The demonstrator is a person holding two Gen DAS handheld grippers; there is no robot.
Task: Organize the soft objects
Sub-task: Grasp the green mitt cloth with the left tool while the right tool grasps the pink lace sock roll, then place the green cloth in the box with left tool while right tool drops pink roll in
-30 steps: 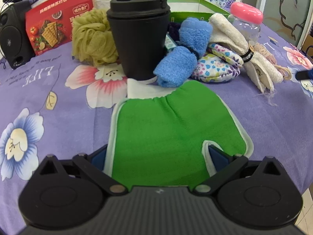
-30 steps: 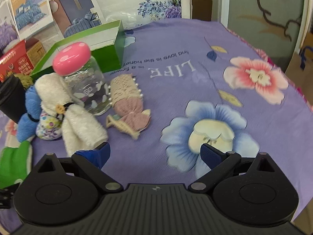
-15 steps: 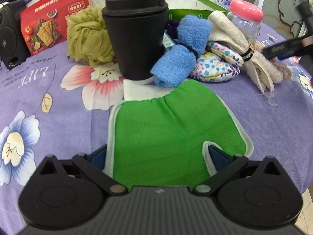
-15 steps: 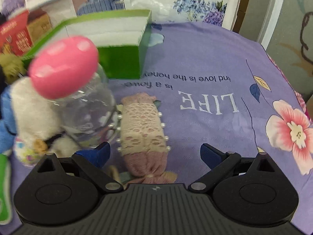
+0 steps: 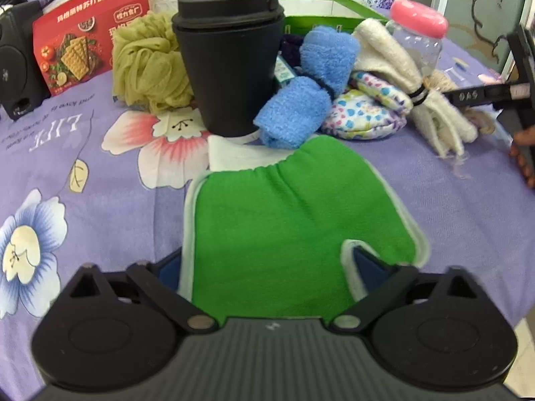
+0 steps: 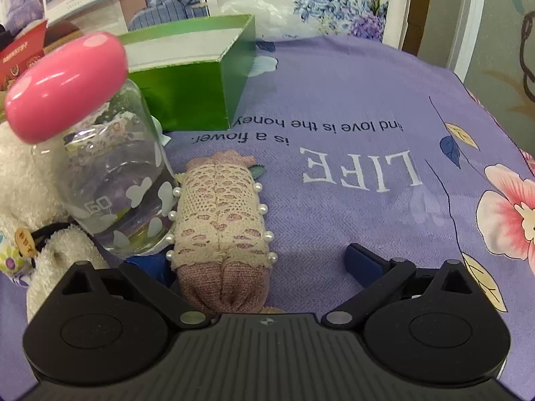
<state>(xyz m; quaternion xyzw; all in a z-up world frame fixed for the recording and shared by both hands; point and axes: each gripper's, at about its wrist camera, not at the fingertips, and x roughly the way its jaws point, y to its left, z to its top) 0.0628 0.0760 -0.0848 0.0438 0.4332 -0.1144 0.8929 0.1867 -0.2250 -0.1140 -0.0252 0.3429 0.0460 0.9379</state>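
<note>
Soft objects all lie loose on the tabletop (image 6: 334,107), none visibly in the green cardboard box (image 6: 187,100); left tool (image 5: 267,267) spread wide astride the green terry mitt (image 5: 294,220), right tool (image 6: 264,262) wide around the pink lace-covered knit roll (image 6: 220,220), sorting seemingly unstarted.

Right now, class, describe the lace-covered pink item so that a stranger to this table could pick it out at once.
Start at the green box on the purple tablecloth, then come forward to the clear jar with the pink lid. Beside it lies the rolled pink knit piece, between the right hand-held gripper fingers. Only it has cream lace and pearl beads.
</note>
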